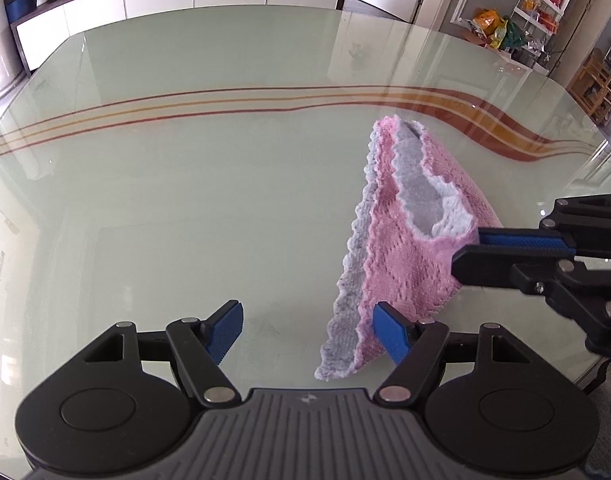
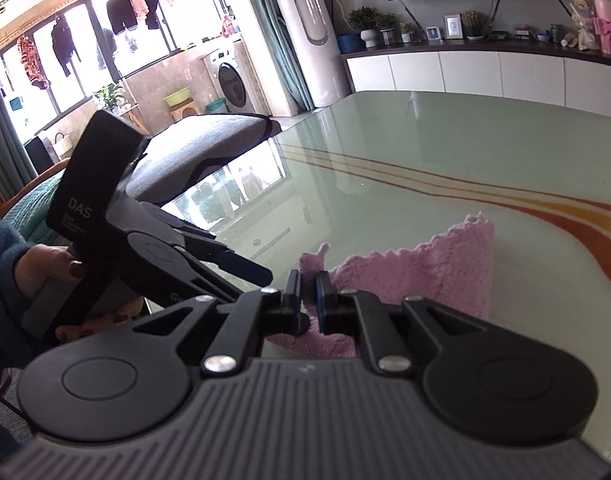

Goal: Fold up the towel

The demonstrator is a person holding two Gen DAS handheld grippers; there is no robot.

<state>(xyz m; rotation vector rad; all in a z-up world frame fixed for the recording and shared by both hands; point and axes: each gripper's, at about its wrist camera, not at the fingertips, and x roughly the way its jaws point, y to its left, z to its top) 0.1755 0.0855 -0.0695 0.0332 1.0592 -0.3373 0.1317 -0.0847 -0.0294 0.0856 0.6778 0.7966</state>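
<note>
Pink knitted towel with a pale grey scalloped underside (image 1: 401, 256) is hanging partly lifted over the pale green glass table with red and orange stripes (image 1: 185, 184), its far end resting on the glass toward our right side. We are pinching its near corner in our right gripper (image 2: 308, 292), whose blue-padded jaws are closed tight on the cloth. Our left gripper (image 1: 309, 332) is holding its jaws wide apart and gripping nothing, its right blue pad (image 1: 389, 332) sitting just beside the towel's drooping lower edge.
</note>
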